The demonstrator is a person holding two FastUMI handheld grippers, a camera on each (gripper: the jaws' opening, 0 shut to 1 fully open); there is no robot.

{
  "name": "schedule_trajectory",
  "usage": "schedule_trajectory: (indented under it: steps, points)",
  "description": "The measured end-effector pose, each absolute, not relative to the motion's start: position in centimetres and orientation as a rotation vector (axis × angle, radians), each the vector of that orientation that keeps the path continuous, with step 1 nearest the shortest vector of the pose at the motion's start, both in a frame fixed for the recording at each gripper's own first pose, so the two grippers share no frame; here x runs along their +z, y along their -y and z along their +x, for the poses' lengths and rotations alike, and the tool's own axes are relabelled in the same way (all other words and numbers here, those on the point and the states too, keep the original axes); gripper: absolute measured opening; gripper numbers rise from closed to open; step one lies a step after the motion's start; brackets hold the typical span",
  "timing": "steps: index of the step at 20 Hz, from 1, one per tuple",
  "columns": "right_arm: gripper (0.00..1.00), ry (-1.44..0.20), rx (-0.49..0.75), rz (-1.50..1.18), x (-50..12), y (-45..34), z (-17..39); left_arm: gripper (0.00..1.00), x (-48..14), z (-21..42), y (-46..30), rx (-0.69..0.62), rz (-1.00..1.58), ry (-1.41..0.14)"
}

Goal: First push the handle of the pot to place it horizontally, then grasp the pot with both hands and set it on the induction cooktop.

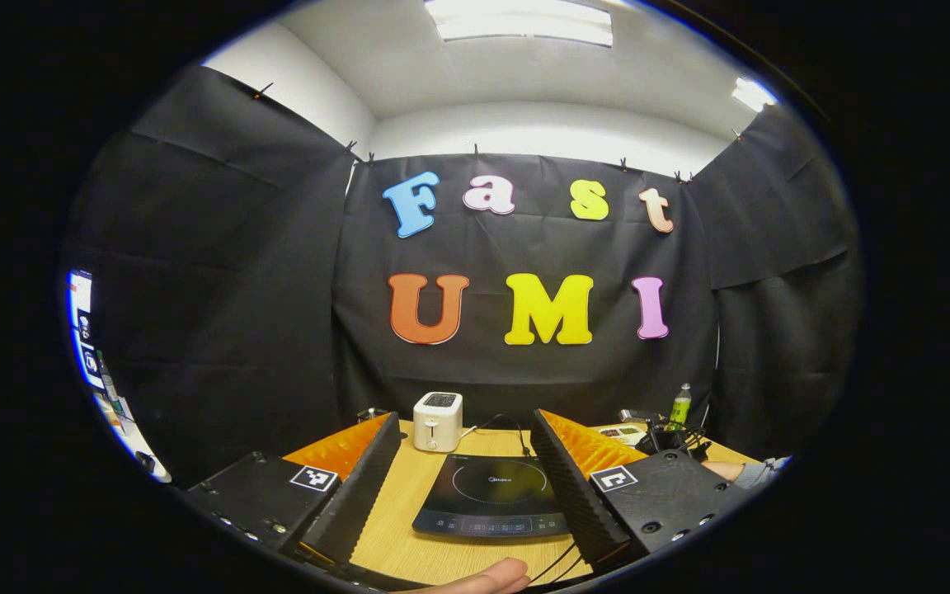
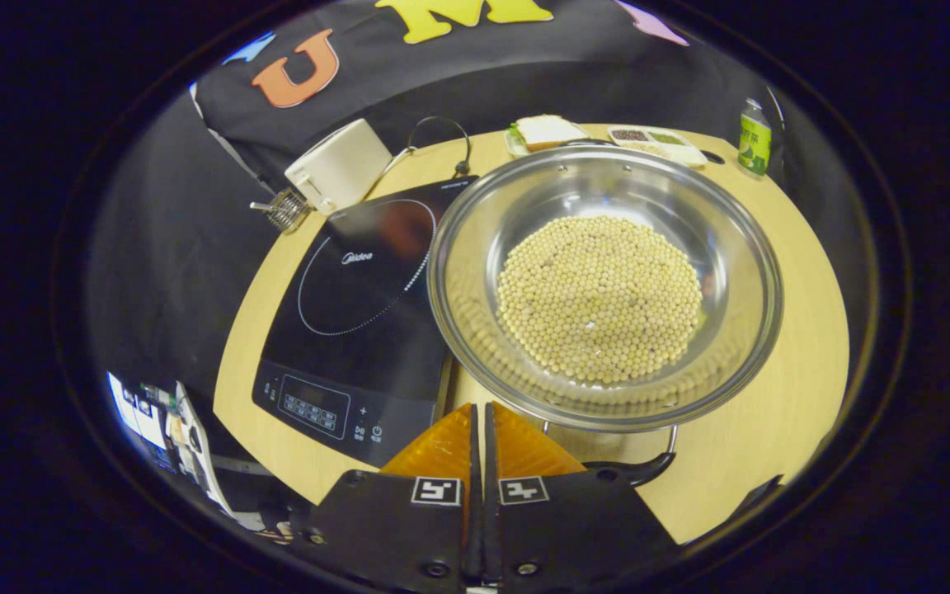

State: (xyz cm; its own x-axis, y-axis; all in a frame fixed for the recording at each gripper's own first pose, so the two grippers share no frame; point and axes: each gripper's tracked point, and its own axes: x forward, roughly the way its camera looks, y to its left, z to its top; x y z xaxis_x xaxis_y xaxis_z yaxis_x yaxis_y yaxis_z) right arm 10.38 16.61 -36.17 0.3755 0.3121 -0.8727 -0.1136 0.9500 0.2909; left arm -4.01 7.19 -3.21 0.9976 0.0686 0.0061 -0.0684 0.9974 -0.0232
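A wide steel pot holding pale round beans stands on the wooden table, just right of the black induction cooktop; its left rim overlaps the cooktop's right edge in the right gripper view. The pot's dark near handle lies under the near rim. My right gripper is shut with nothing held, its tips at the pot's near rim, left of that handle. My left gripper is open and hovers in front of the cooktop, which shows between its fingers.
A white toaster stands behind the cooktop with a cable beside it. At the table's back are a plate with a sandwich, a small food tray and a green bottle. A person's hand shows at right.
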Motion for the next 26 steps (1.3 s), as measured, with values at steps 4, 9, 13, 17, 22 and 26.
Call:
schedule_trajectory:
  steps: [4,9,13,17,22,26]
  points:
    - [0.01,-1.178,0.274,0.233,-36.1,-15.9,10.0,0.95,-3.5,-3.7,-7.2,0.068,-0.055,-0.003]
    - [0.04,-1.188,0.247,0.226,-36.6,-14.1,10.0,0.95,-2.7,-3.9,-8.5,0.102,-0.032,0.026]
    - [0.04,-1.190,0.249,0.237,-36.7,-13.1,10.2,0.95,-2.1,-4.1,-8.1,0.075,-0.053,0.038]
    - [0.04,-1.192,0.228,0.224,-37.1,-11.5,10.9,0.95,-1.9,-4.0,-8.0,0.064,-0.025,0.051]
    - [0.04,-1.193,0.205,0.205,-37.2,-8.9,11.1,0.95,-2.3,-3.8,-7.3,0.046,-0.021,0.031]
    - [0.04,-1.185,0.181,0.175,-37.4,-6.6,11.6,0.95,-2.2,-3.8,-7.5,0.060,-0.012,0.024]
